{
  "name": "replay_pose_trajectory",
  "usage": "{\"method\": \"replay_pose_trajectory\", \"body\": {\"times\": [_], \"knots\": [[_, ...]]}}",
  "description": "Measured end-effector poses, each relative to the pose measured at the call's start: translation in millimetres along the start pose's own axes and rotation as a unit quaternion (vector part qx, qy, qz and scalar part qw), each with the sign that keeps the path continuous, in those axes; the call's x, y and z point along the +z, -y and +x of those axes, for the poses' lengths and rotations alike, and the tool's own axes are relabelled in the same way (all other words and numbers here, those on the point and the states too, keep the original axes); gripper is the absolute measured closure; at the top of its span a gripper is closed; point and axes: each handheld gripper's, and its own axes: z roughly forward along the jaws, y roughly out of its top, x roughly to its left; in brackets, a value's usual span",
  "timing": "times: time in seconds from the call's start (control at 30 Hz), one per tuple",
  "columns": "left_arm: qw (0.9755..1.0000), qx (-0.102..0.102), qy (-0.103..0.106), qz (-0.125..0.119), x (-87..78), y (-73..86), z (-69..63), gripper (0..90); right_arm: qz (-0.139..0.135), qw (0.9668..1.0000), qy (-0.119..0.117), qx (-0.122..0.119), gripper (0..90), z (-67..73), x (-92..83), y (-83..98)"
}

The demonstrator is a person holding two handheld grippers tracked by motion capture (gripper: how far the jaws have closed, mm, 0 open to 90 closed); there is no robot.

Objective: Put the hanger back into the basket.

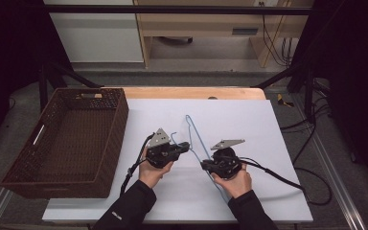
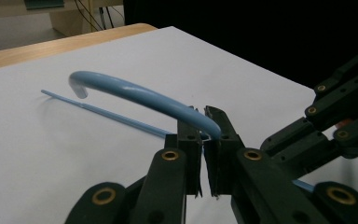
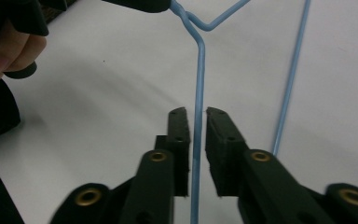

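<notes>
Clamping blue hanger (image 2: 135, 93) hook between left gripper (image 2: 204, 122) jaws; right gripper (image 3: 196, 122) jaws slightly parted, hanger wire between, unpressed.

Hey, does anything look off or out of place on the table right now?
Nothing stands out. The blue wire hanger looks whole and unbent on the white sheet. The left tool is clamped on its hook; the wire runs between the right tool's pads with a slight gap. The wicker basket sits square, empty.
</notes>
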Motion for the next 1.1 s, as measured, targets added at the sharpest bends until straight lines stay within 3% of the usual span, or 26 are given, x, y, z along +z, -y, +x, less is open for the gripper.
{"method": "replay_pose_trajectory", "body": {"times": [0.1,0.17,0.27,0.43,0.53,0.67,0.87,1.1], "knots": [[1.0,0.001,-0.002,0.003,0.3,-1.4,-1.4,85.2,-0.014,0.9997,0.015,-0.014,67.8,-0.1,-2.2,-1.2],[1.0,0.0,-0.005,0.005,0.9,-2.6,-2.3,85.2,-0.013,0.9995,0.019,-0.022,61.2,-0.4,0.5,-1.5],[1.0,0.001,-0.007,0.007,2.0,-4.5,-3.9,85.2,-0.001,0.999,0.027,-0.036,58.2,0.4,8.2,-1.2],[0.9999,0.004,-0.01,0.012,3.6,-7.1,-7.1,85.2,0.016,0.9982,0.046,-0.034,72.0,0.1,16.5,-0.8],[0.9998,0.006,-0.012,0.015,4.8,-8.2,-8.6,85.1,0.02,0.9991,0.028,-0.024,85.8,0.8,15.8,-1.2],[0.9995,0.023,-0.016,0.016,5.7,-8.9,-12.9,84.0,0.027,0.9985,0.046,-0.011,87.5,0.6,14.0,-1.7],[0.9992,0.037,-0.015,0.005,-12.6,-13.6,-14.3,68.4,0.022,0.9981,0.058,-0.007,87.8,-1.2,4.9,-3.9],[0.9978,0.055,-0.036,0.007,-43.4,-19.1,-10.7,45.2,0.007,0.999,0.032,-0.03,87.8,-7.6,-14.1,-10.8]]}}
